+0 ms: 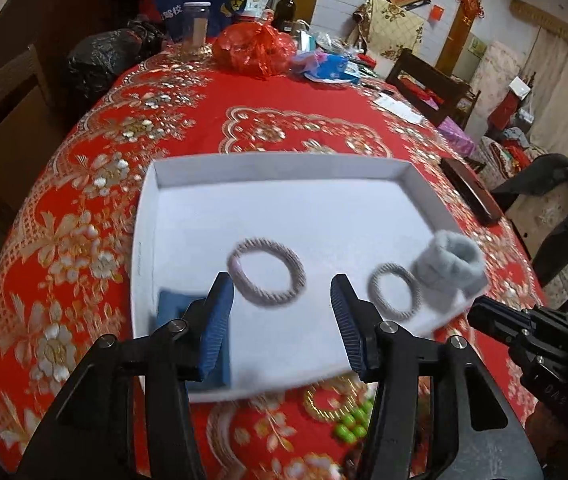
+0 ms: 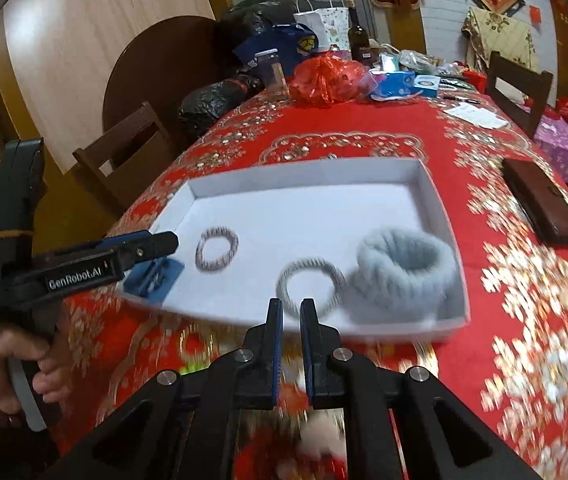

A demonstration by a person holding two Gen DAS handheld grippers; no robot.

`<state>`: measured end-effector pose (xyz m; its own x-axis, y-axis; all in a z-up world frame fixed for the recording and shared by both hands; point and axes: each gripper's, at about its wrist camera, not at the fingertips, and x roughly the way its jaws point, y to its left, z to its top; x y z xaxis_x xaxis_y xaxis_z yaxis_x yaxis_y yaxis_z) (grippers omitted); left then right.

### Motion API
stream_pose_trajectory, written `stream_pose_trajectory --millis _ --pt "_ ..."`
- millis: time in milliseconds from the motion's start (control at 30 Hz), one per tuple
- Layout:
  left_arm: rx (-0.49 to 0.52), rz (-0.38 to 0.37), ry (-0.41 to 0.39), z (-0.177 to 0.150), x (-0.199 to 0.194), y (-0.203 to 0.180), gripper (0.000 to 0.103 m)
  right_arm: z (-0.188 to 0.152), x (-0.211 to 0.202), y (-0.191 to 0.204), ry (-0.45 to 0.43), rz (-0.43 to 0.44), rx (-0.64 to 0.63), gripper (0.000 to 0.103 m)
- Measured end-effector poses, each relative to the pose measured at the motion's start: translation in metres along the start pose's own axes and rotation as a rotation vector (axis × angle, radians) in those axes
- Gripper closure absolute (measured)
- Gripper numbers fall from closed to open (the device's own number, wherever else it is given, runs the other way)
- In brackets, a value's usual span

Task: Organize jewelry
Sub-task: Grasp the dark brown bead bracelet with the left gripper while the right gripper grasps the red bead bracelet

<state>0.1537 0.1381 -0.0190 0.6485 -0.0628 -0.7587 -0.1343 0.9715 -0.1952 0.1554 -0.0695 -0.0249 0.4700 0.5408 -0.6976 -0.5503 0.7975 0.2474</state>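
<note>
A white tray [image 1: 148, 216] sits on the red tablecloth; it also shows in the right wrist view [image 2: 448, 216]. In it lie a braided ring [image 1: 267, 280] [image 2: 217, 255], a second braided ring [image 1: 395, 290] [image 2: 310, 287], a fluffy grey-blue band [image 1: 450, 266] [image 2: 404, 276] and a small blue box [image 1: 172, 308] [image 2: 155, 276]. My left gripper [image 1: 282, 300] is open and empty, over the tray's near side. My right gripper [image 2: 292, 312] is nearly shut and empty, just short of the tray's near edge by the second ring.
A dark brown case [image 2: 540, 204] lies right of the tray. Green beads [image 1: 354, 422] lie on the cloth under the left gripper. Red bag [image 1: 254, 50], bottle [image 1: 286, 4] and clutter fill the far end. Chairs stand around the table.
</note>
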Motion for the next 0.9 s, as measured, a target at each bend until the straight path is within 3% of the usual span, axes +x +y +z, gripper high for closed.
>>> stream_pose_trajectory --millis 100,167,333,500,700,900 --pt "0.015 -0.018 0.019 -0.015 -0.009 -0.008 0.053 -0.018 -0.016 -0.008 0.013 -0.017 -0.007 0.086" --pt "0.039 -0.029 0.039 -0.027 -0.016 -0.014 0.053 -0.031 -0.025 -0.014 0.024 -0.029 -0.009 0.072" --pt "0.094 -0.057 0.078 -0.059 -0.03 -0.025 0.053 -0.066 -0.046 -0.026 0.059 -0.062 -0.029 0.072" --pt "0.163 -0.049 0.138 -0.095 -0.028 -0.04 0.053 -0.093 -0.036 -0.034 0.127 -0.05 -0.052 0.072" --pt "0.239 -0.019 0.168 -0.107 -0.013 -0.057 0.053 -0.095 -0.019 -0.024 0.112 -0.018 -0.146 0.072" --pt "0.244 0.018 0.182 -0.109 -0.002 -0.055 0.054 -0.091 -0.003 -0.016 0.117 -0.068 -0.209 0.079"
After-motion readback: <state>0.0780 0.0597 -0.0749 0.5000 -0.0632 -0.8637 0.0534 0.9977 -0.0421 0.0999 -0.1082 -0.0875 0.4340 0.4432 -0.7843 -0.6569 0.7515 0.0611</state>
